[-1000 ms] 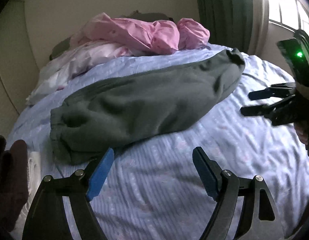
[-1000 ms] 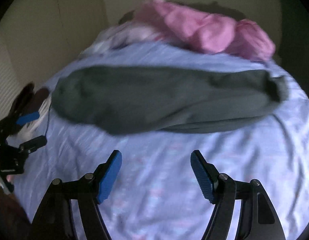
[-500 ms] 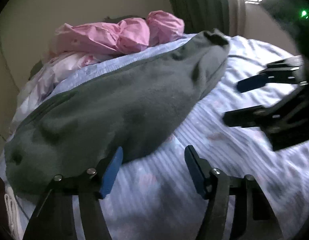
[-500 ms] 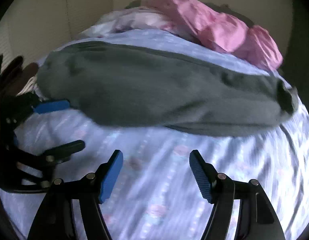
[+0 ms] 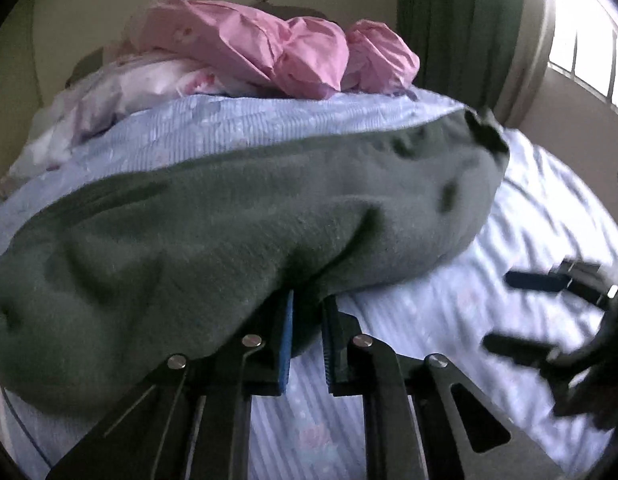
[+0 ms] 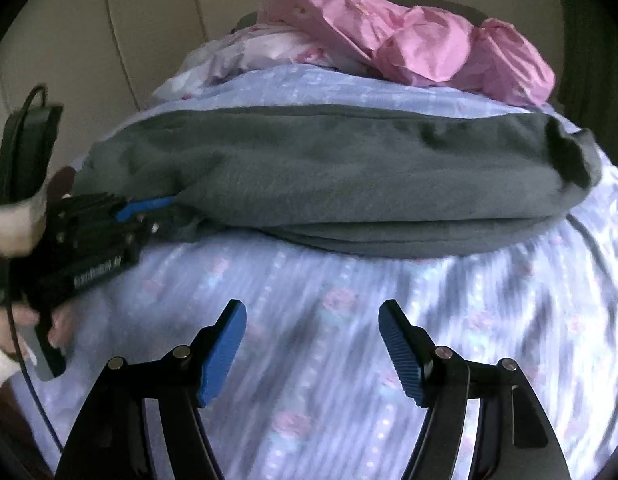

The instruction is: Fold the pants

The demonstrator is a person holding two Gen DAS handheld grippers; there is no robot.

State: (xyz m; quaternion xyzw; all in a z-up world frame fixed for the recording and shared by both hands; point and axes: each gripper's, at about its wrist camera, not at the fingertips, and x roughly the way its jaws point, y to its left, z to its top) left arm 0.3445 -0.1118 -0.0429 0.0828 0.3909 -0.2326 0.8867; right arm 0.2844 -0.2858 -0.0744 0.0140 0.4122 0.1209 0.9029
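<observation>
left wrist view: my left gripper (image 5: 307,322) pinches the pants (image 5: 229,240) edge; my right gripper (image 6: 313,344) hangs wide over the bed (image 6: 349,320).

Pants (image 6: 329,184) lie across the bed (image 6: 349,340); crumpled bedding (image 6: 421,44) behind them; left tongs (image 5: 307,312) at their near edge.

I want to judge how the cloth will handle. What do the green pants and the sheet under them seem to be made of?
The green pants look like thick fleece or sweatshirt knit: matte, fuzzy nap, soft rounded folds. The left tongs are shut on their near edge. The sheet looks like thin woven cotton, perhaps seersucker: fine ribbed stripes, small printed flowers, sharp creases. Blur leaves the weave uncertain.
</observation>
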